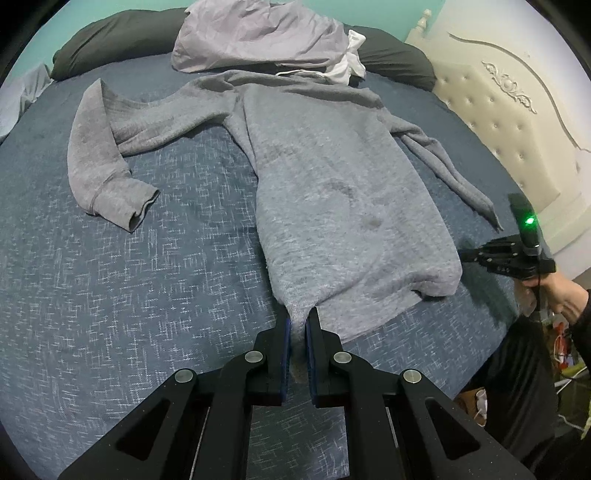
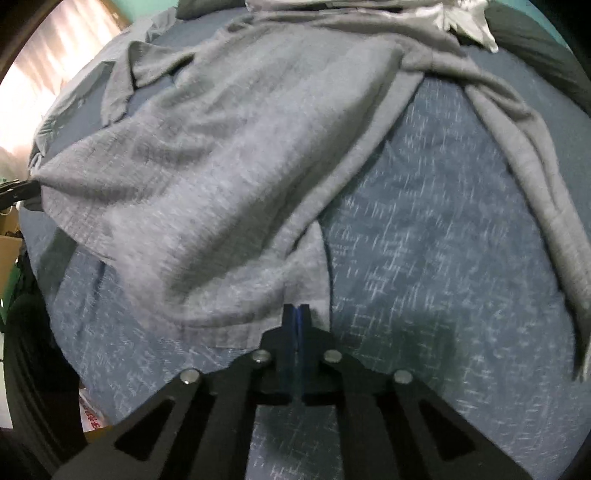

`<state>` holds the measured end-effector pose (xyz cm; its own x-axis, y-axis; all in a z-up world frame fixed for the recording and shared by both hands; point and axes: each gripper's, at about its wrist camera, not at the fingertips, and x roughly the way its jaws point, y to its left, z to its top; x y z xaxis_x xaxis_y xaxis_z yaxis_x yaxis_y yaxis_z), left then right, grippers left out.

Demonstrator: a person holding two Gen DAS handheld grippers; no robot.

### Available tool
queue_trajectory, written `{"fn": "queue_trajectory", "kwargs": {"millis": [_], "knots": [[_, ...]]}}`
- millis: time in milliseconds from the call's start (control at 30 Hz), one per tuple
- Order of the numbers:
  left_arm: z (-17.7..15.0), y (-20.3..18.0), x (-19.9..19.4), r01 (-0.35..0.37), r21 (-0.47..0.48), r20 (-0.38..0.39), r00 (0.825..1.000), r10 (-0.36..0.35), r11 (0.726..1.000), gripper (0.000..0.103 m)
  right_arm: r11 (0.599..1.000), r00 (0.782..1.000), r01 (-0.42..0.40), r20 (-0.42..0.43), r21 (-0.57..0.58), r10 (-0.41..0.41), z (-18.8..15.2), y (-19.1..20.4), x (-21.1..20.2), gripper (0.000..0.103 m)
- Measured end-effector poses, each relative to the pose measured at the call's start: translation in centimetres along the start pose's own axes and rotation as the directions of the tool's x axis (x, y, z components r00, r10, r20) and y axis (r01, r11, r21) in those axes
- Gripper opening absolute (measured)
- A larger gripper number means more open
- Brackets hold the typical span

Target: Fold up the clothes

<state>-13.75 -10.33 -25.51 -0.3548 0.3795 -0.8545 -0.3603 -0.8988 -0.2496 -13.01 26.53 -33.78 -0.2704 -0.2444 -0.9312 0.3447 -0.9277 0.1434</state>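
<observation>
Between my left gripper's [image 1: 298, 325] blue pads, a pinch of grey cloth is clamped: the near left corner of the grey sweater's [image 1: 332, 177] hem. My right gripper [image 2: 295, 314] has its jaws pressed together at the hem's opposite corner; whether any cloth is caught between them I cannot tell, the view there being blurred. Both hem corners sit near the bed's [image 1: 110, 295] front edge. The sweater lies lengthwise on the blue bedspread, the body already narrowed, one sleeve [image 1: 107, 162] splayed left, the other [image 1: 458, 177] trailing right. A lilac garment [image 1: 258, 33] is heaped just beyond the collar. Judgement: confirm the right grip before lifting. Raise both corners together, keep the hem taut and level, carry it toward the collar, and stop short of the lilac heap.
</observation>
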Motion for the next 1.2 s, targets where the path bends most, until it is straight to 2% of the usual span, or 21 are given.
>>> {"fn": "queue_trajectory", "kwargs": {"millis": [267,333,433,500,533,600,633,867,900,933,1033,1200], "knots": [[0.4,-0.9,-2.3,-0.01,0.027,0.029,1.0,0.009,1.0,0.008,1.0,0.995,0.009,0.098,-0.026,-0.006,-0.9,-2.2,-7.1,0.0],[0.5,-1.2,-2.5,-0.017,0.034,0.028,0.999,0.016,0.999,0.008,0.999,0.996,-0.05,0.074,-0.006,0.05,-1.8,-3.7,-6.8,0.0],[0.4,-1.7,-2.6,-0.03,0.039,0.029,0.999,0.029,0.999,0.008,0.998,0.998,-0.056,0.016,0.04,0.056,-2.1,-3.1,-4.5,0.004],[0.4,-2.0,-2.7,-0.028,0.04,0.034,0.999,0.027,0.999,0.008,0.995,0.998,-0.064,-0.011,0.075,0.065,-2.2,-2.7,-2.7,0.018],[0.4,-2.2,-2.8,-0.026,0.041,0.036,0.999,0.025,0.999,0.008,0.994,0.997,-0.066,-0.02,0.091,0.068,-2.1,-2.5,-1.9,0.036],[0.4,-2.6,-3.0,-0.026,0.051,0.037,0.999,0.025,0.998,0.008,0.992,0.997,-0.06,-0.038,0.11,0.064,-1.6,-1.8,-0.5,0.05],[0.4,-2.7,-3.1,-0.026,0.055,0.037,0.999,0.024,0.998,0.008,0.991,0.997,-0.058,-0.046,0.117,0.064,-1.4,-1.6,0.2,0.05],[0.6,-2.4,-3.0,-0.013,0.055,0.036,0.999,0.011,0.998,0.008,0.988,0.996,-0.043,-0.066,0.146,0.053,-0.7,-1.9,3.5,0.049],[0.6,-2.2,-2.9,-0.014,0.051,0.034,0.999,0.012,0.999,0.008,0.99,0.996,-0.041,-0.072,0.135,0.051,-0.7,-1.8,3.8,0.044],[0.6,-2.0,-2.8,-0.016,0.047,0.031,0.999,0.014,0.999,0.008,0.992,0.996,-0.041,-0.076,0.117,0.05,-0.8,-1.5,4.0,0.024],[0.6,-1.5,-2.6,-0.023,0.04,0.024,0.999,0.022,0.999,0.008,0.998,0.998,-0.027,-0.06,0.064,0.031,-0.9,-0.5,3.5,0.006],[0.5,-1.2,-3.4,-0.038,0.04,0.032,0.999,0.037,0.998,0.008,0.999,0.999,-0.034,0.01,0.028,0.033,-1.1,-0.3,-0.9,0.005]]}}
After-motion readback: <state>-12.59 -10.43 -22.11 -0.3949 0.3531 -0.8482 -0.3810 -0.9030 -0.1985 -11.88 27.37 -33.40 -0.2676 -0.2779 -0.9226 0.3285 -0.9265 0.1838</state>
